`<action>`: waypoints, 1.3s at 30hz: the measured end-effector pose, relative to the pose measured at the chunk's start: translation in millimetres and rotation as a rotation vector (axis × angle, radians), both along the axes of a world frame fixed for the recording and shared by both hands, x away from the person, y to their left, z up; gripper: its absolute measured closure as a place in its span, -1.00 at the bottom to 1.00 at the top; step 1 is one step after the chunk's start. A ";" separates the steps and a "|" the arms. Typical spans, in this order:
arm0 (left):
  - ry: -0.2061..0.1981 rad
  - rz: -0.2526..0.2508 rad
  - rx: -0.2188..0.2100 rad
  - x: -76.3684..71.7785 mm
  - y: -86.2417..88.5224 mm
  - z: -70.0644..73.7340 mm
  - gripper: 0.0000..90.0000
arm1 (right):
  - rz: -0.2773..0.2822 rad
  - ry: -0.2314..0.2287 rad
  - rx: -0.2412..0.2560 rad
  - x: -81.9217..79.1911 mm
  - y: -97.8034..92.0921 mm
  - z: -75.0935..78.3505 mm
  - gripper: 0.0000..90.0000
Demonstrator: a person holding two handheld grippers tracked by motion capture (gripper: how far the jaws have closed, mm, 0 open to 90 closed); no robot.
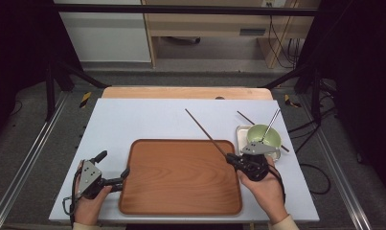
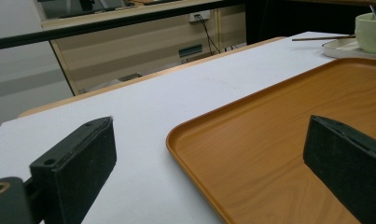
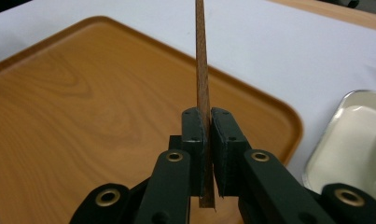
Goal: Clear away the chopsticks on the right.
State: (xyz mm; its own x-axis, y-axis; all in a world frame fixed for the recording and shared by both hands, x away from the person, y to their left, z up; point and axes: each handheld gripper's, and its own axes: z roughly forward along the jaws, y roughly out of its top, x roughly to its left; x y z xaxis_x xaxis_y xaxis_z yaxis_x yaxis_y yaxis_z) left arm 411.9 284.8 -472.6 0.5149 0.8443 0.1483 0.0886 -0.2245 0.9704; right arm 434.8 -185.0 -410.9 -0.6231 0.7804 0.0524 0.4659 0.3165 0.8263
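My right gripper (image 3: 207,122) is clamped on a wooden chopstick (image 3: 202,70) near its end, and the stick runs straight out from my jaws, away over the far right corner of the wooden tray (image 1: 181,191). My left gripper (image 1: 115,168) sits at the tray's left edge, jaws wide apart, one over the tray.

**Dim Room Beyond a White-Topped Table**

White table top (image 1: 133,120) on a wooden board (image 1: 181,92), set over grey floor (image 1: 32,124). Metal rails (image 1: 23,167) along both sides on the floor. Black bar (image 1: 181,8) across the far end, black frame legs (image 1: 50,91) at the corners. Behind, pale wooden furniture (image 1: 205,21) and a white panel (image 1: 104,33). Cables (image 1: 281,43) hanging at right. Dark on both flanks.
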 end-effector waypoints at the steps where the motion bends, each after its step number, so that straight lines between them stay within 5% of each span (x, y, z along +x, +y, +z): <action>1: 0.001 -0.001 0.000 0.3 -0.4 0.0 -0.95 | 0.007 0.001 0.001 -3.6 2.7 -3.5 0.88; 9: -0.007 -0.004 -0.003 0.0 -0.5 1.5 -0.95 | 0.069 0.018 -0.090 -28.8 29.5 -23.3 0.88; 22: -0.008 -0.020 -0.008 0.2 0.4 2.1 -0.95 | 0.013 0.079 -0.129 -53.1 28.5 -35.2 0.88; 39: 0.002 -0.028 -0.018 2.3 -5.8 2.3 -0.95 | -0.094 0.148 -0.191 -61.3 17.2 -49.9 0.88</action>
